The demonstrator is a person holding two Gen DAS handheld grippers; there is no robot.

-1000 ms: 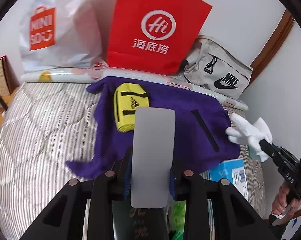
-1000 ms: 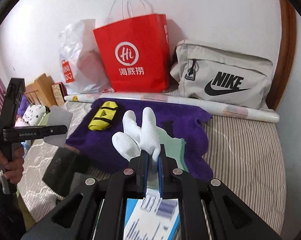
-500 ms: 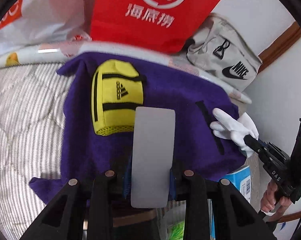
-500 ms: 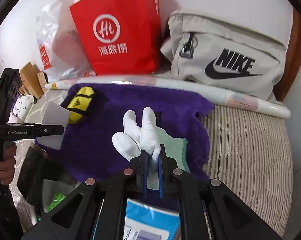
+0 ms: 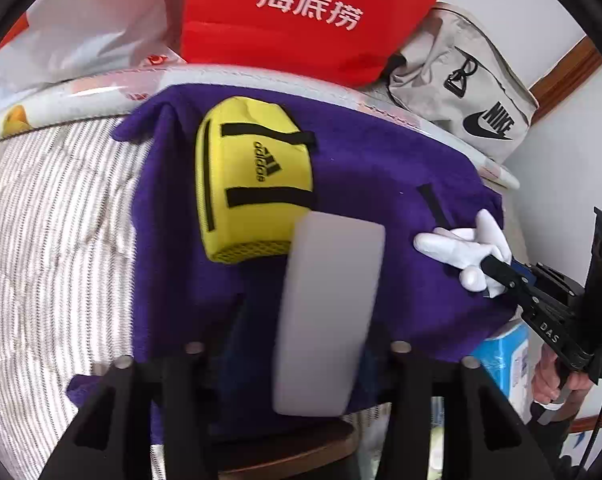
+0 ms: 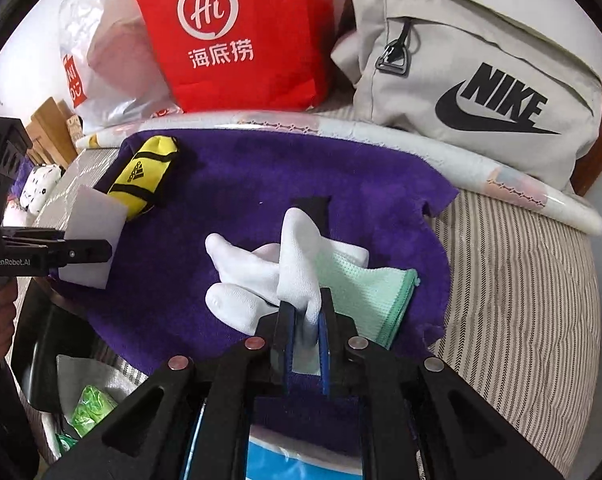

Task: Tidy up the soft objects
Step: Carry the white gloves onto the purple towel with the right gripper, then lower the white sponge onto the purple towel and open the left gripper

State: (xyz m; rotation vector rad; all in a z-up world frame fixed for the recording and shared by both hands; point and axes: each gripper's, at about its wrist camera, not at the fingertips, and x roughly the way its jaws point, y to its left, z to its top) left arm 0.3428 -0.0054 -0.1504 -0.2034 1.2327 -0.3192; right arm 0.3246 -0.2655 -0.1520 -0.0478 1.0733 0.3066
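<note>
A purple towel (image 5: 361,168) (image 6: 261,176) is spread on the striped bed, with a yellow Adidas pouch (image 5: 253,176) (image 6: 145,176) on its far left. My left gripper (image 5: 297,346) (image 6: 85,254) hangs over the towel's near edge. Its jaws are opening, and a white sponge block (image 5: 333,280) (image 6: 93,220) leans loose between them. My right gripper (image 6: 305,312) (image 5: 497,268) is low over the towel's right side, jaws opening. The cuff of a white glove (image 6: 261,276) (image 5: 461,244) is still between them. The glove's fingers rest on the towel and on a mint green cloth (image 6: 365,296).
A red paper bag (image 6: 237,36), a grey Nike bag (image 6: 481,80) and a white plastic bag (image 6: 101,64) stand along the wall behind a rolled sheet (image 6: 441,152). A blue box (image 5: 505,356) sits under the towel's near right edge. A dark bin (image 6: 53,360) with green items is at lower left.
Both grippers came down closer to the purple towel. The left jaws spread and the sponge tipped sideways. The glove's fingers slumped onto the towel as the right jaws parted slightly.
</note>
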